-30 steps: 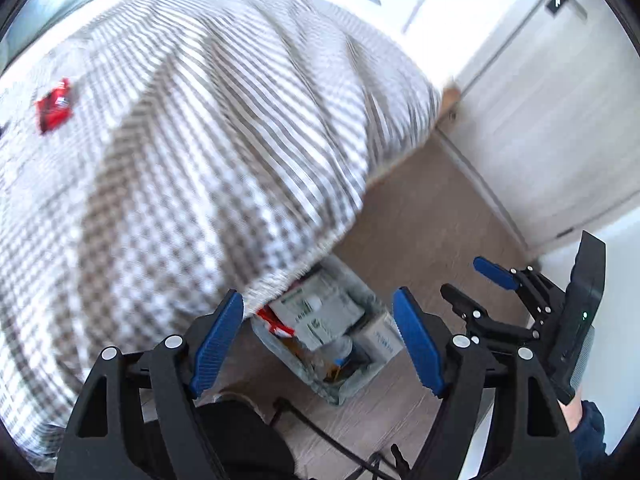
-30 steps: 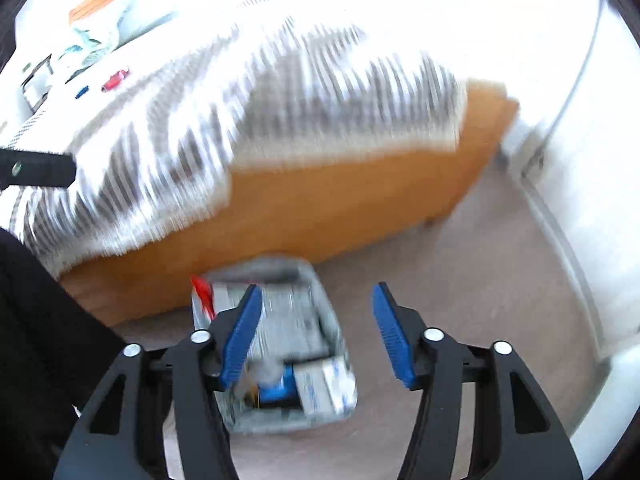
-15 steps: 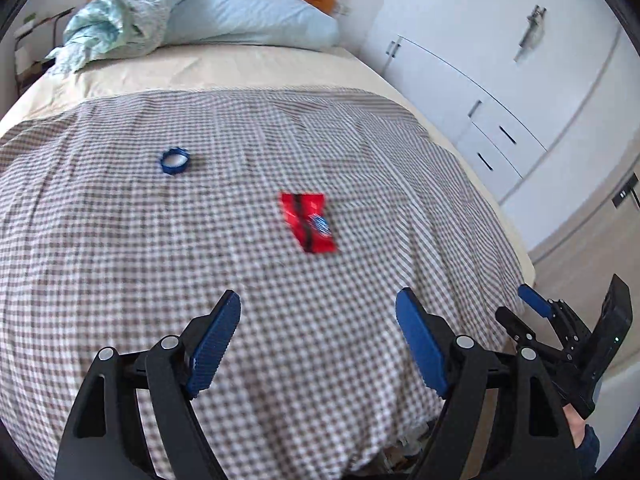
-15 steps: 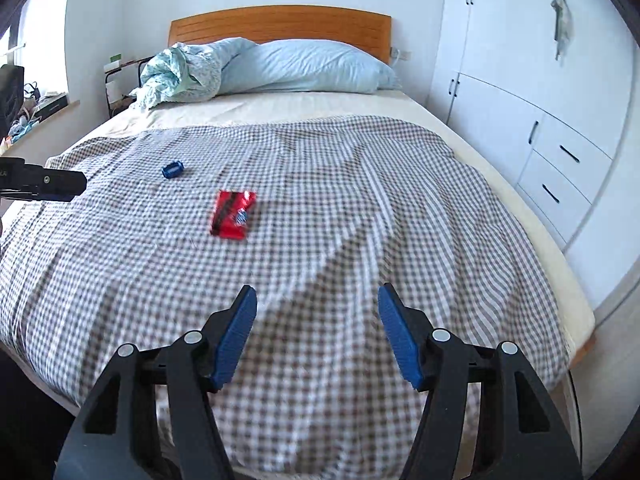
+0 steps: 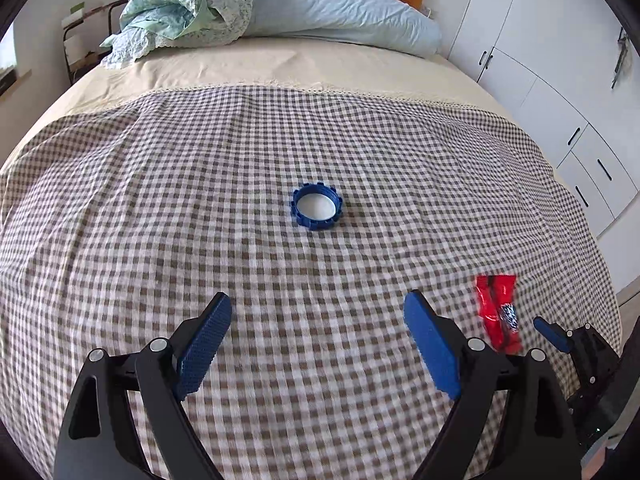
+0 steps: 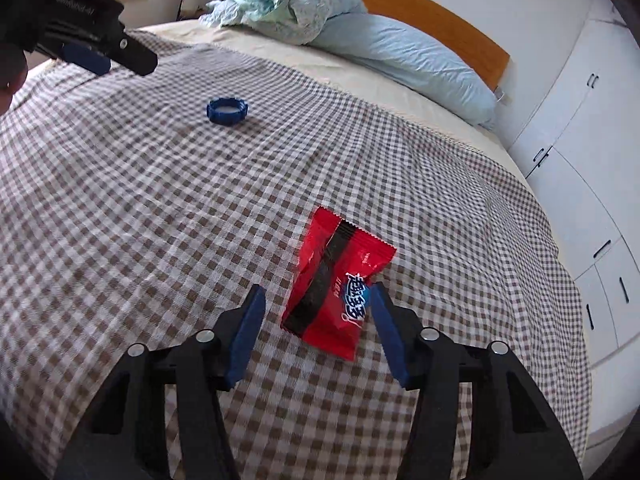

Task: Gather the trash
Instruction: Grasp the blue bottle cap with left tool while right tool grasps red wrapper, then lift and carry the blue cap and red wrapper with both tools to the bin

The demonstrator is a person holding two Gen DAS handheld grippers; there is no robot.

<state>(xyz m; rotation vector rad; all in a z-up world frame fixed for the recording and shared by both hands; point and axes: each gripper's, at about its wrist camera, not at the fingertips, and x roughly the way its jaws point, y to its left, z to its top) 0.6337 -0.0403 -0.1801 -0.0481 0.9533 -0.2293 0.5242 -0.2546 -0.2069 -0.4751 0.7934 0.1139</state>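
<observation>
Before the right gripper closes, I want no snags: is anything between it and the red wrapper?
Nothing visible. The red wrapper lies flat on the checked bedspread, its near end already between the fingers of the right gripper, whose jaws have just been closing without pressing it. The blue cap lies well beyond.

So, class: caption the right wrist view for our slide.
Right gripper open around a red snack wrapper on checked bedspread.

Both tools match: left tool (image 5: 318, 344) and right tool (image 6: 316, 322) have black plastic linkage arms, silver pivot screws, blue ribbed pads (image 5: 204, 350). Side lettering on one, probably white, unreadable.
</observation>
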